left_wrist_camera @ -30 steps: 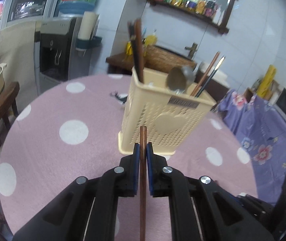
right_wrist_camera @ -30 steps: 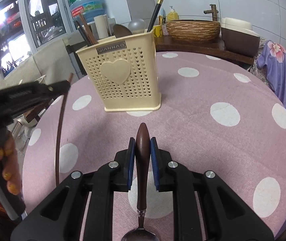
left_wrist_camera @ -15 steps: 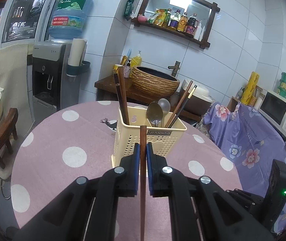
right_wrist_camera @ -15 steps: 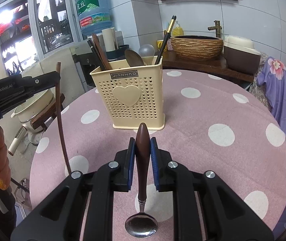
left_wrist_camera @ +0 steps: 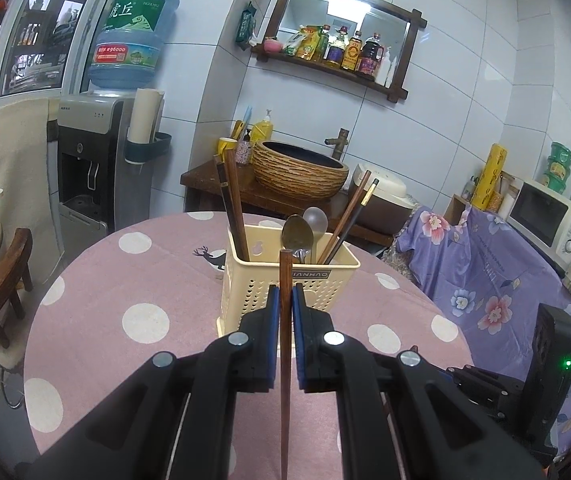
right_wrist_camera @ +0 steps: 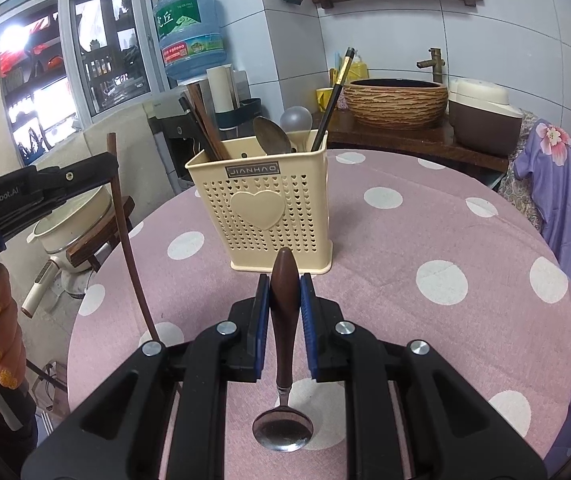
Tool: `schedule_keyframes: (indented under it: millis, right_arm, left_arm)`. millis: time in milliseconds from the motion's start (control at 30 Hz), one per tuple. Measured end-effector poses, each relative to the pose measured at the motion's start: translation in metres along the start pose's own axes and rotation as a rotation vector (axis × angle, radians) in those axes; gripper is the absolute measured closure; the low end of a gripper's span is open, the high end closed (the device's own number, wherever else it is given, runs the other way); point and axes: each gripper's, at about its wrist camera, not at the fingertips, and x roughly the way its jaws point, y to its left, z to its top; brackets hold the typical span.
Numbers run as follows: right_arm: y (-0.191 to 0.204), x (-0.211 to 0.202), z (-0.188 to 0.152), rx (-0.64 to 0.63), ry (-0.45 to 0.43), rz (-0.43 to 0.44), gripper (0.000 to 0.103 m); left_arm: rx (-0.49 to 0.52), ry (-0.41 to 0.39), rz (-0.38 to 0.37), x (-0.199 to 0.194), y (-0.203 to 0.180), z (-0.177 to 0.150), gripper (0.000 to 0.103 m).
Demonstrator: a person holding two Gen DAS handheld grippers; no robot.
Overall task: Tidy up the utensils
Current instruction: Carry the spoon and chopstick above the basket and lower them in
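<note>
Between claws, chopstick [left_wrist_camera: 285,320] and spoon [right_wrist_camera: 284,344] stand upright.

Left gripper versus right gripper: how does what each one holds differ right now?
The left gripper is shut on a thin, straight brown chopstick; the right gripper is shut on a spoon with a thick, dark brown handle. The chopstick is plain wood end to end, while the spoon ends in a shiny metal bowl hanging below the gripper. Both are held upright, off the table, in front of the cream utensil holder.

A home kitchen: tiled walls, condiment shelf [left_wrist_camera: 337,58], water dispenser [left_wrist_camera: 97,160], microwave [left_wrist_camera: 545,216], basin [left_wrist_camera: 299,172].
</note>
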Motion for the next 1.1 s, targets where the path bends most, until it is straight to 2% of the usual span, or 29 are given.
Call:
schedule_keyframes:
  millis: [467,633,867,1100]
  right_arm:
    - [0.007,-0.004,0.030,-0.040,-0.049,-0.010,0.087]
    - [0.011,-0.006,0.052,-0.068,-0.056,0.000,0.087]
    - [0.016,-0.018,0.103,-0.096,-0.076,0.030,0.087]
    - [0.025,-0.035,0.181,-0.100,-0.167,0.025,0.087]
  left_arm:
    - [0.028,-0.049,-0.002,-0.008,-0.005,0.019,0.095]
    - [0.028,-0.045,-0.036,-0.005,-0.008,0.037,0.095]
    - [0.035,-0.061,-0.084,-0.010,-0.016,0.081,0.095]
    - [0.057,-0.167,-0.056,-0.023,-0.026,0.151,0.095]
